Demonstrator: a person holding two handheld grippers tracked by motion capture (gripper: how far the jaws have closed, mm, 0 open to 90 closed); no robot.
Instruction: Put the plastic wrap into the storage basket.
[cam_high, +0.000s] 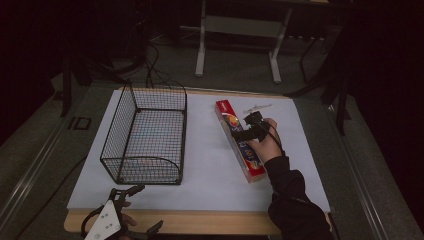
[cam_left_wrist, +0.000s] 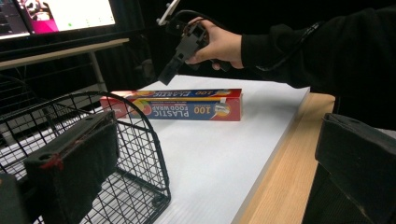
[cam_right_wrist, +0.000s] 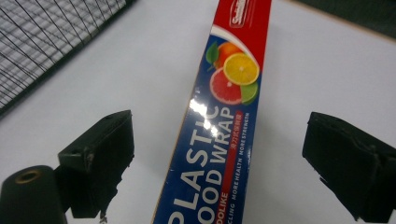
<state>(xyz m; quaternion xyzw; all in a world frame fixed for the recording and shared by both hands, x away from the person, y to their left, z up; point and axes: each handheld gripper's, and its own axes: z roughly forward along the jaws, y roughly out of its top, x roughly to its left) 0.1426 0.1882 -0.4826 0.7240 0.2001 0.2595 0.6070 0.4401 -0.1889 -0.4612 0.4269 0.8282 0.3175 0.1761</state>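
The left gripper (cam_high: 131, 191) sits closest to the high camera, at the near left edge of the counter (cam_high: 210, 220), a grey three-cornered plate on top of it. Its jaws stand wide apart and hold nothing; in the left gripper view one black jaw rises in front of the wire basket (cam_left_wrist: 116, 154) and the other over the wooden counter edge.

The black wire basket (cam_high: 145, 135) stands on the left half of the white sheet (cam_high: 205, 150) that covers the counter. Through its mesh only the white sheet shows inside.

To the right of the basket, well apart from it, lies the plastic food wrap box (cam_high: 241, 142), long and red and blue, flat on the sheet and running from far to near at a slight angle. The right gripper (cam_high: 250, 131) hovers just above the middle of the box, held by a hand in a black sleeve. In the right gripper view its jaws are spread on either side of the box (cam_right_wrist: 219, 135) without touching it.

A monitor (cam_left_wrist: 60, 16) glows on a desk beyond the counter.
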